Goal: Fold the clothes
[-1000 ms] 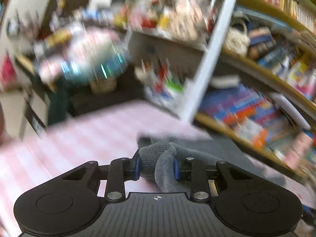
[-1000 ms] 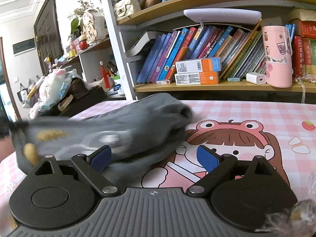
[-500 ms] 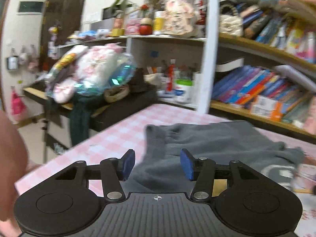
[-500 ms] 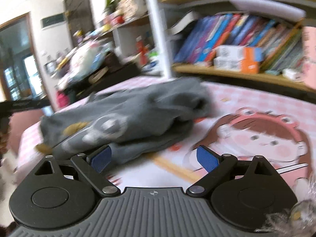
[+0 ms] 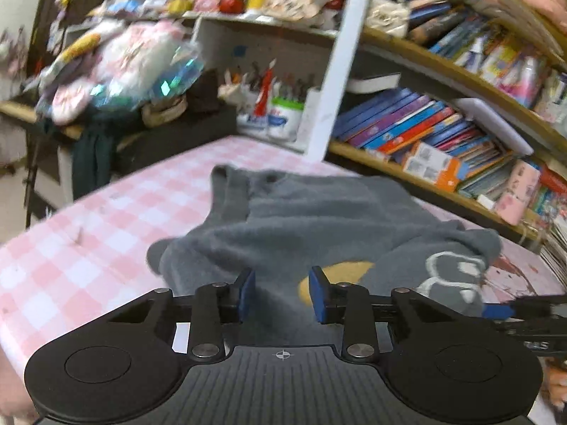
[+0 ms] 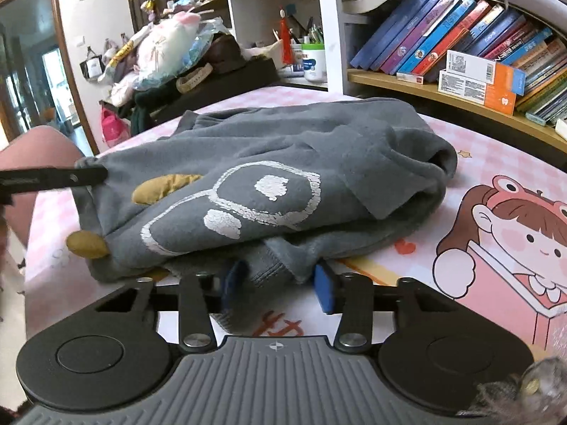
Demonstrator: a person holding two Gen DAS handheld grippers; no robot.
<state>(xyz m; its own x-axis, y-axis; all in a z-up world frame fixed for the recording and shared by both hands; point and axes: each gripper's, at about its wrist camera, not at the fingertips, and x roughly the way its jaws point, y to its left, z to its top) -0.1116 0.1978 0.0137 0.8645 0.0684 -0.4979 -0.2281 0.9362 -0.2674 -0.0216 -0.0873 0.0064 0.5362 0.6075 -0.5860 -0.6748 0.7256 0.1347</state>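
Note:
A grey sweatshirt [image 5: 319,223] with a white printed figure and mustard patches lies bunched on the pink checked table [image 5: 88,233]. My left gripper [image 5: 281,292] is open, its blue pads straddling the near edge of the fabric without pinching it. In the right wrist view the sweatshirt [image 6: 269,177] lies folded over itself. My right gripper [image 6: 278,290] is open with the ribbed hem between its pads. The left gripper's fingers [image 6: 71,179] touch the garment's left edge.
Bookshelves [image 6: 460,49] with several books stand behind the table. A cluttered side desk with plush toys and bags [image 5: 117,67] stands at the left. A cartoon girl print [image 6: 514,226] covers the table at the right. A person's knee [image 6: 39,163] shows at the left.
My left gripper let go of the grey fabric and opened, then moved back over the garment. My right gripper swung left and closed in on the hem, its jaws narrower than before.

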